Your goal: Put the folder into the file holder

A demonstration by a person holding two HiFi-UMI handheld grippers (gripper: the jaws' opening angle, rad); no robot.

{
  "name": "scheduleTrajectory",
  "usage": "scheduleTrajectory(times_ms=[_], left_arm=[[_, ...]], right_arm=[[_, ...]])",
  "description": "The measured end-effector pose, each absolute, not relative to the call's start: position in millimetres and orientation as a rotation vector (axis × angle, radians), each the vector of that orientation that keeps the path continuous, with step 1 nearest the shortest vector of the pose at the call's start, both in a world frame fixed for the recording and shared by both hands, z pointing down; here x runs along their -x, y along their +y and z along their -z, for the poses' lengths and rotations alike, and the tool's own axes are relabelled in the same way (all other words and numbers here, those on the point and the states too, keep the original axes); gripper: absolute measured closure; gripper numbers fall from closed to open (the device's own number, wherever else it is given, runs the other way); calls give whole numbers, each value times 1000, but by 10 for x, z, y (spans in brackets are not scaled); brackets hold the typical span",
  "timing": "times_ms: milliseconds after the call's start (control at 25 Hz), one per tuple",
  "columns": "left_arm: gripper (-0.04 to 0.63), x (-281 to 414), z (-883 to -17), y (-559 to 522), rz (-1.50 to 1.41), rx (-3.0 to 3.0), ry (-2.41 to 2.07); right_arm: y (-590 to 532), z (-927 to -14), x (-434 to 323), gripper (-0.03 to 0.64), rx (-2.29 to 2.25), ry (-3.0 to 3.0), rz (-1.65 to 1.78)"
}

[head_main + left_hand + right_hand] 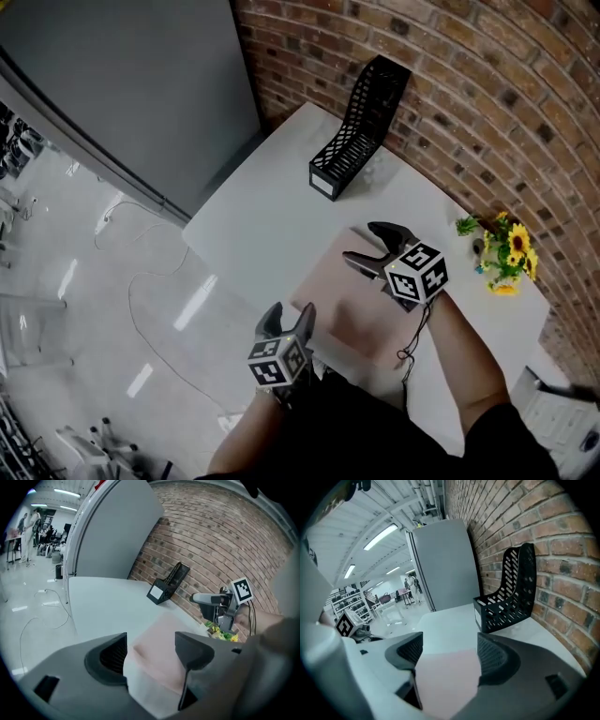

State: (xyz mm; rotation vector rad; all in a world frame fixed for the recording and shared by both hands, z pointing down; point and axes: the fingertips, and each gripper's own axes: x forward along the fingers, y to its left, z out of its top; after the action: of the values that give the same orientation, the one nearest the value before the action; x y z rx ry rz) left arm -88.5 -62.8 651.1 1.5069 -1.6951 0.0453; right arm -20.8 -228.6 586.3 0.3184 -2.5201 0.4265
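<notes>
**Asker:** Where is the folder right now?

**Me:** The pink folder lies flat on the white desk, at the end nearest me. It is well apart from the black mesh file holder, which stands at the far end against the brick wall.

**Asker:** And your claws?

**Me:** Both gape wide and grip nothing. My left claw hangs at the folder's near left corner. My right claw is over its far right part. Along each one I see pink between the jaws, but no pad presses on it.

**Asker:** How would you pick it up well?

**Me:** A flat folder is awkward to pinch from above, I reckon. I'd slip one jaw under an edge at each side and close firmly, so the folder neither sags nor fans open. Then I'd stand it upright and line it up with the holder's open top before lowering it in.

**Asker:** What's the count?

**Me:** One folder, one file holder, two claws, and one bunch of sunflowers off to my right.
</notes>
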Motion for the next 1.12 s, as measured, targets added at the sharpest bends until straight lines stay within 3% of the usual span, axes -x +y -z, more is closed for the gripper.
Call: scheduleTrajectory(times_ms=[1120], left_arm=[[288, 868, -7135, -711, 12, -1356, -1528]], right_arm=[[-2340, -7205, 507, 189, -41, -2121, -578]])
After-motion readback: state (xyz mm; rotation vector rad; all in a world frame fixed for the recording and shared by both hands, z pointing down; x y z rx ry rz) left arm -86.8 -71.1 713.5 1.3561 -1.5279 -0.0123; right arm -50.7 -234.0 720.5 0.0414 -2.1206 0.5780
